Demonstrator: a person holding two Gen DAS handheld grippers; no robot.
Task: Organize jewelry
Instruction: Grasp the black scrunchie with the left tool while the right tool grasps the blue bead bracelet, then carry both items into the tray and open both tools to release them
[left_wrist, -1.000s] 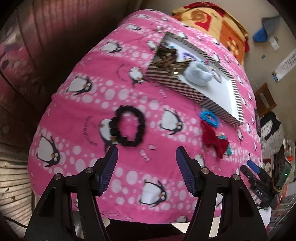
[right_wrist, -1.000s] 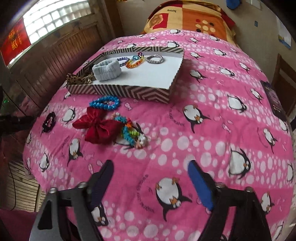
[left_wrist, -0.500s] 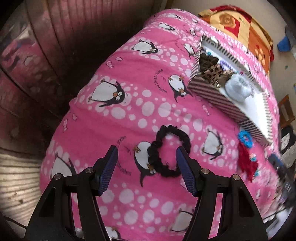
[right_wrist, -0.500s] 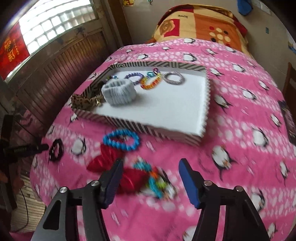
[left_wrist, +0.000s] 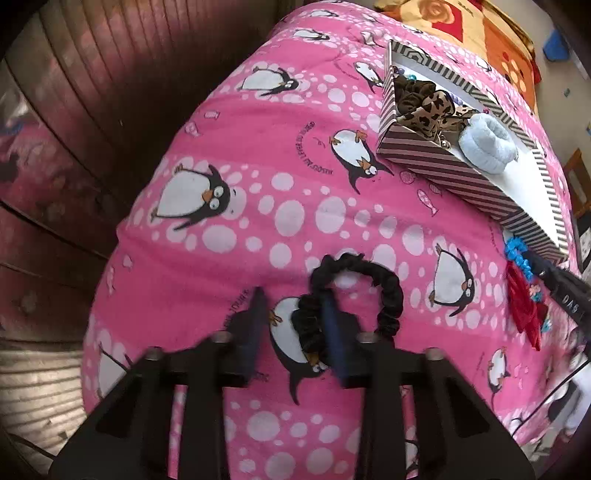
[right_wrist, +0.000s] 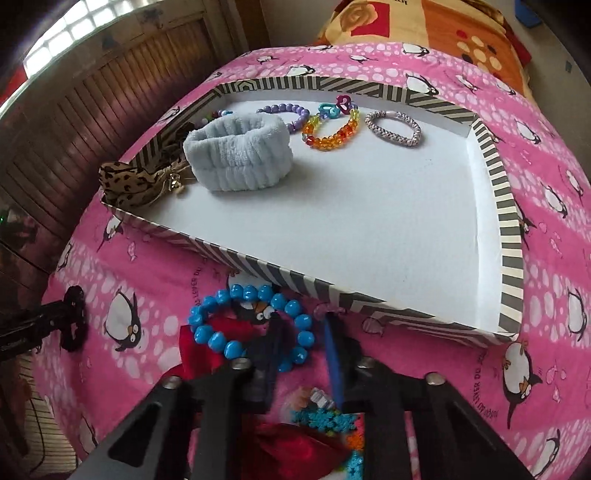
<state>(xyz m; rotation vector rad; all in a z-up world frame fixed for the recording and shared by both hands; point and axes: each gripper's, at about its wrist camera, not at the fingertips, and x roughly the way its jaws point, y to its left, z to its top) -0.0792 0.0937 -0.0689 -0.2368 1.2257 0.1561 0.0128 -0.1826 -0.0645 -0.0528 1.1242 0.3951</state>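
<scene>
Your left gripper (left_wrist: 295, 325) is down on the pink penguin blanket (left_wrist: 295, 192), jaws narrowed astride the black scrunchie (left_wrist: 369, 295). Your right gripper (right_wrist: 303, 345) straddles the blue bead bracelet (right_wrist: 236, 325), jaws narrowed, red bow (right_wrist: 207, 350) alongside. Beyond sits the striped tray (right_wrist: 509, 229).

A black scrunchie (left_wrist: 354, 295) lies flat on the pink blanket at lower centre of the left view. A blue bead bracelet (right_wrist: 251, 325) lies just below the striped tray (right_wrist: 509, 236) in the right view.
</scene>
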